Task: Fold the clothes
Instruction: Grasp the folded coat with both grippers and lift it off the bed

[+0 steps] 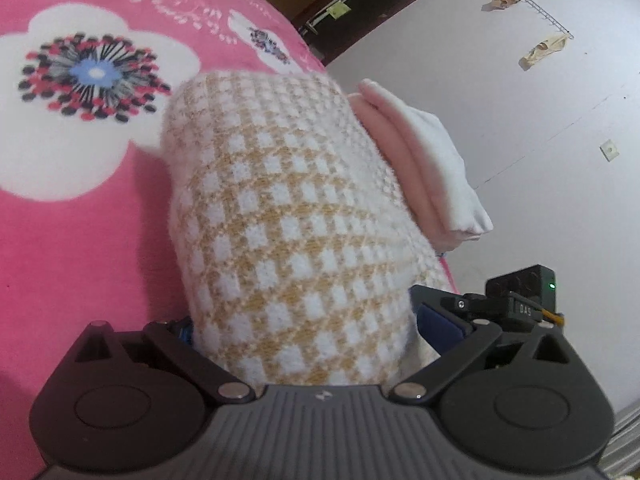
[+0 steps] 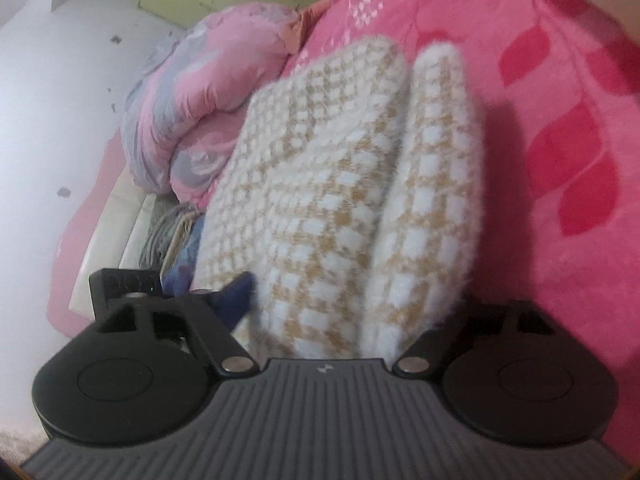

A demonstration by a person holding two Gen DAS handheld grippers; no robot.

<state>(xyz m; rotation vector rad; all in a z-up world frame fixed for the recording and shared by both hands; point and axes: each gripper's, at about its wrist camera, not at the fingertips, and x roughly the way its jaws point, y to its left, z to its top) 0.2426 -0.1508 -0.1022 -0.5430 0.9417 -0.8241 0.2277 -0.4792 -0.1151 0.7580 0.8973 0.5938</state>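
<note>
Sweater [image 1: 288,216]: folded checked knit, frame centre, on pink bedspread [image 1: 80,240].
Left gripper [image 1: 304,332]: clamps its near edge, seemingly to carry it.
Right gripper [image 2: 348,320]: straddles the bundle; grip unclear.

Checked sweater [image 1: 288,216]: fuzzy knit of white and mustard yarn, the nap long and brushed, hairy at the edges; matt. Bedspread [image 1: 80,248]: plush pink fleece printed with white flowers, soft and matt. Folded garments [image 1: 424,168]: smooth, finer cloth in pale pink and white, without visible pile. Quilt [image 2: 192,104]: thin, slightly sheened woven cloth in pink and grey, puffed and creased. Left gripper [image 1: 304,332]: matt black plastic arms, a ribbed grey plastic body, bright round metal pivot pins, and dark blue pads [image 1: 438,326] that look rubbery. Right gripper [image 2: 344,300]: the same finishes. Wall [image 1: 500,80]: painted white, flat, faintly scuffed.
</note>
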